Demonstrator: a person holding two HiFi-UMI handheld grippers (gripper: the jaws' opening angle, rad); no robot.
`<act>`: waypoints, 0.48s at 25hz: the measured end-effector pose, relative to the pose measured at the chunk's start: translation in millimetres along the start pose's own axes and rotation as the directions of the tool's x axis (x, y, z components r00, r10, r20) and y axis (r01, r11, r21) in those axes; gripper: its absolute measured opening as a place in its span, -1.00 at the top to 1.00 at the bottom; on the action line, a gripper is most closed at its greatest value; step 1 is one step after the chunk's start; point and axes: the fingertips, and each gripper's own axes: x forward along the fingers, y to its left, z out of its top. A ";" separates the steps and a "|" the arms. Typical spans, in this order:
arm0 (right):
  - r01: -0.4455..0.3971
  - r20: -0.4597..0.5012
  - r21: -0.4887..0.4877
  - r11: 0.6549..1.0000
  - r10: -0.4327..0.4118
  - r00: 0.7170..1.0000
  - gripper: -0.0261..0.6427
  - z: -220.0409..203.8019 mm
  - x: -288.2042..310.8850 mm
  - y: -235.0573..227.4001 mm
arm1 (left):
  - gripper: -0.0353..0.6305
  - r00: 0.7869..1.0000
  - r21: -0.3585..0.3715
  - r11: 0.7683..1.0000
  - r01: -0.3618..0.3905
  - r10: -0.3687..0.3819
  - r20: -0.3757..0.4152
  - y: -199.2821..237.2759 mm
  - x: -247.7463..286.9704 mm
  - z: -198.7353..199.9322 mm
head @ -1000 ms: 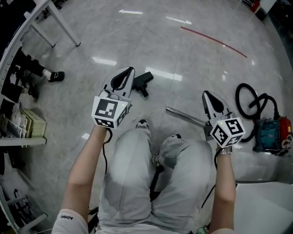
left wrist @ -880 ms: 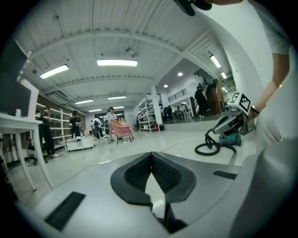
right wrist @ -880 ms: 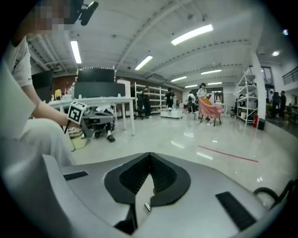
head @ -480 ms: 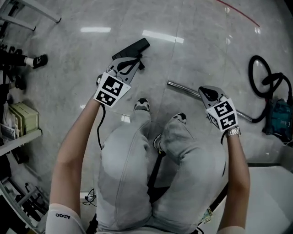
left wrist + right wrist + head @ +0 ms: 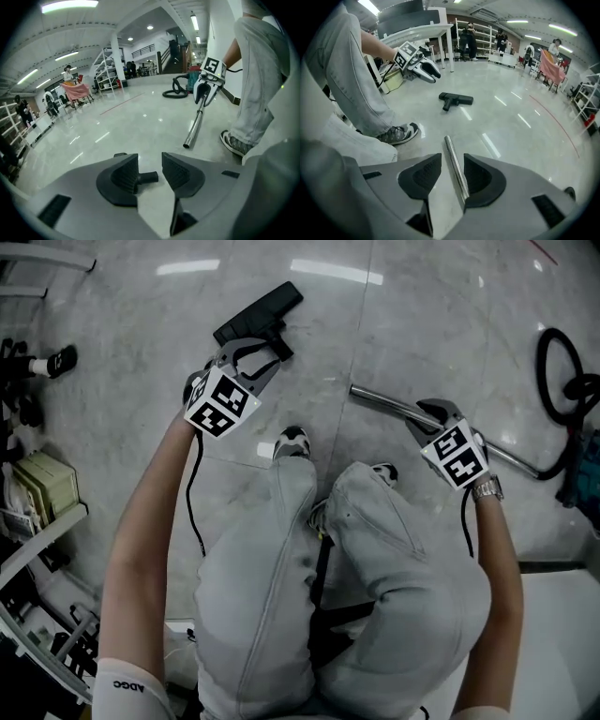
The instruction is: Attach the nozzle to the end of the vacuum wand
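Nozzle (image 5: 261, 313) lying on the floor (image 5: 422, 324) at upper left of the head view, neck stub between the left claw (image 5: 150, 168), jaws just spread and not yet pinching; wand (image 5: 453, 164) at mid-right likewise straddled by the right claw (image 5: 433, 413), just spread too: one piece per hand, ready for joining.

Lit brightly and evenly from overhead strip lights (image 5: 69, 5). Throws those back as white streaks of glare off the polished floor (image 5: 422, 343). Casts only faint, soft shadows. Bends hard into fisheye curves toward every edge, darkening to black corners in both gripper views. Reads sharp at mid-distance, softer close to the lens. Glints white along the chrome wand (image 5: 457, 173).
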 end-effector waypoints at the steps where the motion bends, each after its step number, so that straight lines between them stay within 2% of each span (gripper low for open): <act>1: -0.007 -0.010 0.002 1.000 0.007 1.000 0.53 -3.9 5.6 -0.9 | 0.44 1.000 0.025 1.000 0.019 -0.018 -0.021 -0.9 6.1 -6.4; 7: -0.050 -0.091 -0.016 0.999 0.049 0.995 0.41 -32.7 43.0 -9.5 | 0.20 0.984 0.134 0.986 0.100 -0.077 -0.162 7.3 50.9 -47.2; 9: -0.072 -0.130 -0.048 0.996 0.066 0.989 0.38 -43.8 56.1 -8.3 | 0.18 0.970 0.172 0.976 0.135 -0.095 -0.224 9.9 64.4 -64.0; 12: -0.092 -0.164 -0.084 0.992 0.077 0.984 0.37 -54.8 72.4 -11.2 | 0.18 0.937 0.234 0.952 0.199 -0.115 -0.329 13.9 79.9 -92.5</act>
